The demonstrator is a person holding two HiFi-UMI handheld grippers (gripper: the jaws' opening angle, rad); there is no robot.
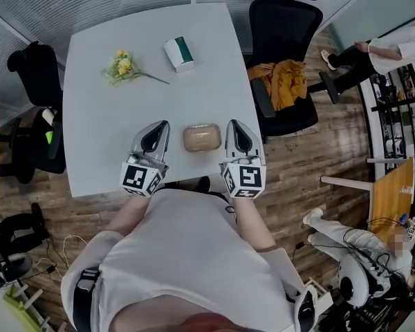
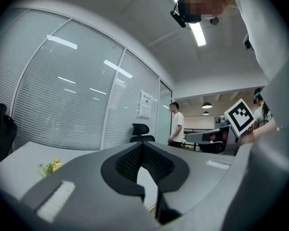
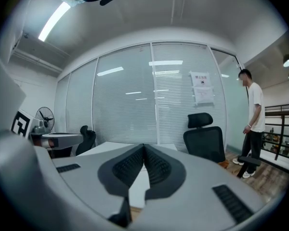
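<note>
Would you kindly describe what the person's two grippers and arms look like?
Both the left gripper and right gripper are silver-grey wedges tapering to a point, with black ribbed pads inside the jaws. Each carries a cube of black-and-white square markers at its rear. No cables show on them. The person wears a white short-sleeved top.

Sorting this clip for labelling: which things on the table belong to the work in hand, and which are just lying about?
In hand:
tan oval case, lying between the left gripper and the right gripper, both shut and empty.

Lying about:
yellow flower sprig; white and green box; orange cloth on the black chair.
</note>
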